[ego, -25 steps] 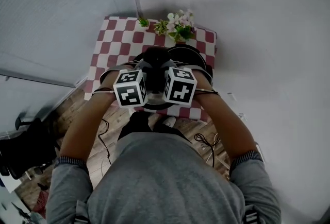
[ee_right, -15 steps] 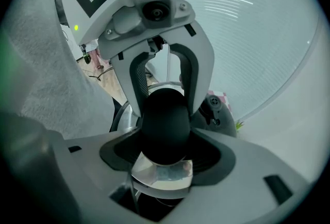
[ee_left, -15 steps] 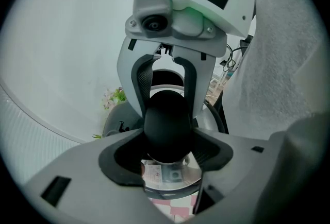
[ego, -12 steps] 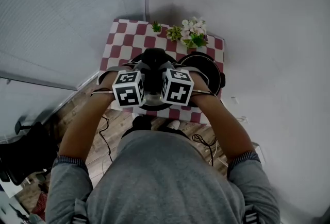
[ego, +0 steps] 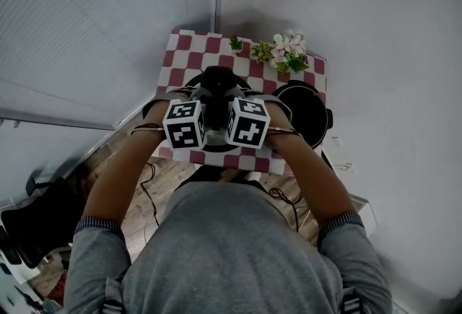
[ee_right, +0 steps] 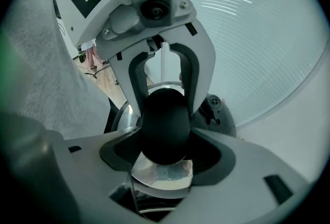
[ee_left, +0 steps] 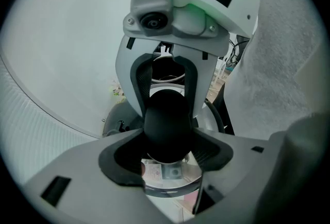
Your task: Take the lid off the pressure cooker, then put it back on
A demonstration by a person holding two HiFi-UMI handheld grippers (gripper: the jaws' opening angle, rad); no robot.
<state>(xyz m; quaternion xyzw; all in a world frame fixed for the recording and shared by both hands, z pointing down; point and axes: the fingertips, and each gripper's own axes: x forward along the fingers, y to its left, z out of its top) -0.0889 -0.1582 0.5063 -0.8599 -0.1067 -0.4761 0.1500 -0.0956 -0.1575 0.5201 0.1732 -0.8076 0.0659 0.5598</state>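
Both hand-held grippers clenched on the pressure cooker lid's knob, lid off the pot.

The lid (ee_left: 170, 177) lies flat and round with no long axis, its black knob (ee_right: 165, 125) pointing up. The left hand-held gripper (ee_left: 166, 153) and the right hand-held gripper (ee_right: 166, 148) grasp the knob from opposite sides, facing each other. The lid is over the checkered tabletop (ego: 180, 60), just left of the open black pot (ego: 304, 114); whether it touches the tabletop cannot be told.

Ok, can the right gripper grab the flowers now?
Probably not. The right gripper and the left gripper are both shut on the knob of the lid, so it's busy, and the flowers sit at the table's far edge.
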